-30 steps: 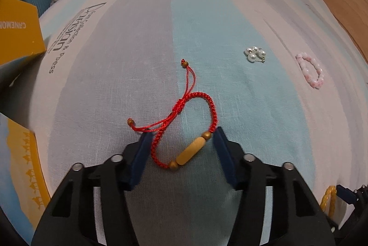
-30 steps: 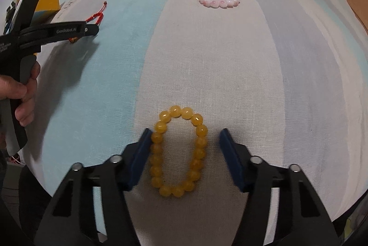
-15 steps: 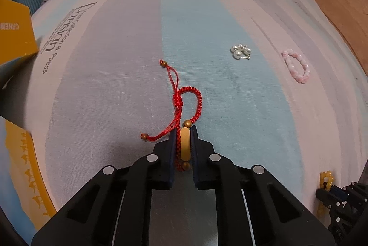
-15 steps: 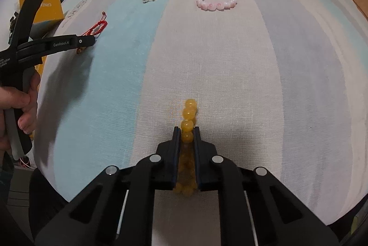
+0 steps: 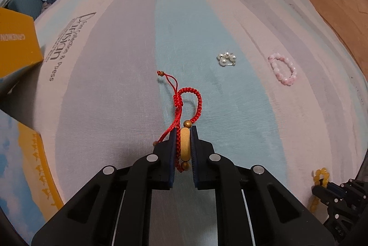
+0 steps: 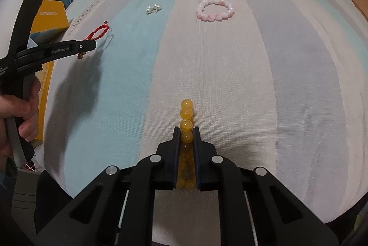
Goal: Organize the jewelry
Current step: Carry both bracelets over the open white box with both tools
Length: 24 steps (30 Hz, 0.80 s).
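Red braided cord bracelet with a long wooden bead [image 5: 185, 128] is clamped in my left gripper [image 5: 184, 144], loop and tails sticking out toward 12 o'clock, just clear of the striped bedcloth [image 5: 115, 96]. Grasp step done; next I carry it to wherever it gets stored. Pearl cluster [image 5: 226, 59] at 1 o'clock, pink bead bracelet [image 5: 283, 71] at 2.

Right view: right gripper [image 6: 186, 142] clenched on the yellow round-bead bracelet [image 6: 186, 117], squeezed flat, still on the cloth; lift needed. Both grippers pitch steeply down; a hand [image 6: 16, 112] at 9 o'clock holds the left one.

Matt woven cloth [image 6: 253, 85], glossy beads [image 6: 186, 112]
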{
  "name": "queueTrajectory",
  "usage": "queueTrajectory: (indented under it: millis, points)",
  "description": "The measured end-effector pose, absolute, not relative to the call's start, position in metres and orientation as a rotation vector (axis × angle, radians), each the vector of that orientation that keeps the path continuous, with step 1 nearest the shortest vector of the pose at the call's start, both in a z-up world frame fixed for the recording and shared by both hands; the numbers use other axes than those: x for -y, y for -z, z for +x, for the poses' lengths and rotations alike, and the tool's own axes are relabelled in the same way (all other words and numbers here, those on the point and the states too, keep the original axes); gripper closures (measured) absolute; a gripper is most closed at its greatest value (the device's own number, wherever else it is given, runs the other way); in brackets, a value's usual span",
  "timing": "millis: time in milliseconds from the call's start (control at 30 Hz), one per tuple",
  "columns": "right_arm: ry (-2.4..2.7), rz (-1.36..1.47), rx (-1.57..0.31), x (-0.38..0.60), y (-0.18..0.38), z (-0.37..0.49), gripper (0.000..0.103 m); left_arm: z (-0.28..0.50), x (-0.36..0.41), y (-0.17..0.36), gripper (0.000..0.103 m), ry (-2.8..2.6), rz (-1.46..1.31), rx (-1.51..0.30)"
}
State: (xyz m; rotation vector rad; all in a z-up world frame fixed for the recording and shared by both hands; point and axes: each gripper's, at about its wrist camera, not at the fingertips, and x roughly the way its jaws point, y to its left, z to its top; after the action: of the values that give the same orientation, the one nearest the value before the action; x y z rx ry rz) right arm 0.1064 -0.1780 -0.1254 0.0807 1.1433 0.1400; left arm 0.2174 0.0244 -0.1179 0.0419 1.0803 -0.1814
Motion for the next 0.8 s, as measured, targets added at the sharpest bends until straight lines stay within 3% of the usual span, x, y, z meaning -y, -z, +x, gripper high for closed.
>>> queueTrajectory:
  millis: [800]
  points:
    - [-0.138,0.08,-1.054,0.167,0.077,0.102,0.094,0.165,-0.042,0.074,0.093,0.144,0.004,-1.081]
